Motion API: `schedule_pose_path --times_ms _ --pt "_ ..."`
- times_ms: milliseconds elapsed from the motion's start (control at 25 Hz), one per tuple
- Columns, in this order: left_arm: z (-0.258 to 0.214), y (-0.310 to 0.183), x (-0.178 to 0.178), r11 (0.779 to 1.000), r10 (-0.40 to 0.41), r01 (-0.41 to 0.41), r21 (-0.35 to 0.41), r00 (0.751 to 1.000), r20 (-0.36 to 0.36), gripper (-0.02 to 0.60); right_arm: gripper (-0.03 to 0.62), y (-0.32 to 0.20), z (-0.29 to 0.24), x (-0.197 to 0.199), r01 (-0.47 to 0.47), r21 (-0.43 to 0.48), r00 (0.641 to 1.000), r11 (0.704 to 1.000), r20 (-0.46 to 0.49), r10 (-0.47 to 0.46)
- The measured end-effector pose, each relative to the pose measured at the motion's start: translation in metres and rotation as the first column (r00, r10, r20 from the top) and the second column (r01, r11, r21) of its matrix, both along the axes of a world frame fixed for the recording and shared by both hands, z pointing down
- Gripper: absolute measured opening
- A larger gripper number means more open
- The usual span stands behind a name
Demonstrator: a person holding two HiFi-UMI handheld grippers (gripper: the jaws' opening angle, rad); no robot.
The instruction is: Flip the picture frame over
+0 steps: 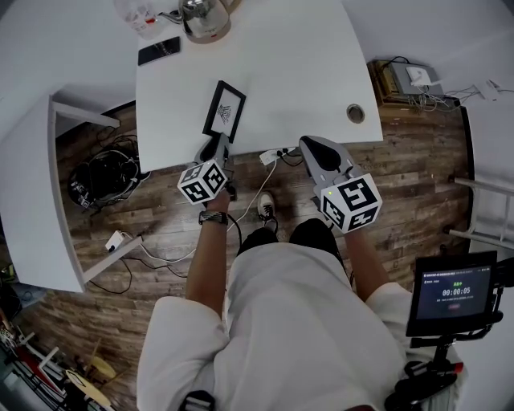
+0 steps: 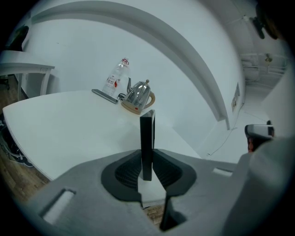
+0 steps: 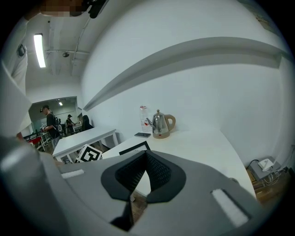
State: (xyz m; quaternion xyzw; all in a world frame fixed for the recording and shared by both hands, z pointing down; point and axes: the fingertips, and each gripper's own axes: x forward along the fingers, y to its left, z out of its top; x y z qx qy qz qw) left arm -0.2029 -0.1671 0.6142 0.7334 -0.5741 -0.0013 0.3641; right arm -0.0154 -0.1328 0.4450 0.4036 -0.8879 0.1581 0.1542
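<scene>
Over the white tabletop (image 1: 305,64) in the head view, the left gripper (image 1: 218,138) has the picture frame (image 1: 224,111) by its near edge, close to the tabletop's front rim. The frame's face is in sight, a pale print inside a black border. The right gripper (image 1: 310,144) hangs off to the right at the same front rim, well apart from the frame. At the far end sits a kettle (image 1: 205,18), with a dark phone (image 1: 159,50) just to its left.

Over to the left gripper view: the frame shows edge-on and upright, right between the jaws. Both pads (image 2: 129,170) press on its sides, so it's firmly clamped. Whether its far end touches the tabletop can't be made out from here. Beyond it stand the kettle, a clear bottle (image 2: 115,78) and the phone, all grouped at the back.

Now the right gripper view: the jaws are drawn together at their tips with nothing between them, so this one is clenched and empty. Just past them on the left the frame's black border peeks out, and the left gripper's marker cube (image 3: 89,154) sits below it. The kettle, bottle and phone stand further back.
</scene>
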Motion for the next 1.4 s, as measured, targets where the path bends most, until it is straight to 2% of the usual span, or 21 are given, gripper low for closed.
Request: schedule_pose_path --times_ms 200,360,640,840,1400 --pt "0.001 -0.009 -0.002 1.000 0.002 -0.001 -0.004 0.999 0.049 0.091 0.003 0.002 0.005 0.006 0.000 -0.012 1.000 1.000 -0.009 0.000" --pt "0.003 -0.011 -0.004 1.000 -0.005 0.007 -0.015 0.993 0.118 0.107 0.003 0.003 0.007 0.002 0.013 -0.015 1.000 1.000 -0.014 -0.013" --pt "0.008 -0.013 -0.011 0.997 -0.033 0.042 -0.066 0.991 0.132 0.130 0.002 -0.001 0.006 0.002 0.002 -0.015 1.000 1.000 -0.023 -0.002" --pt "0.007 -0.015 -0.011 0.996 -0.017 0.032 -0.086 0.985 0.170 0.141 0.003 -0.003 0.006 0.000 0.006 -0.008 0.999 1.000 -0.040 -0.007" --pt "0.013 -0.013 -0.019 0.990 -0.045 0.063 -0.125 0.989 0.139 0.167 0.003 -0.003 0.004 -0.010 0.038 0.005 0.998 0.999 -0.052 -0.038"
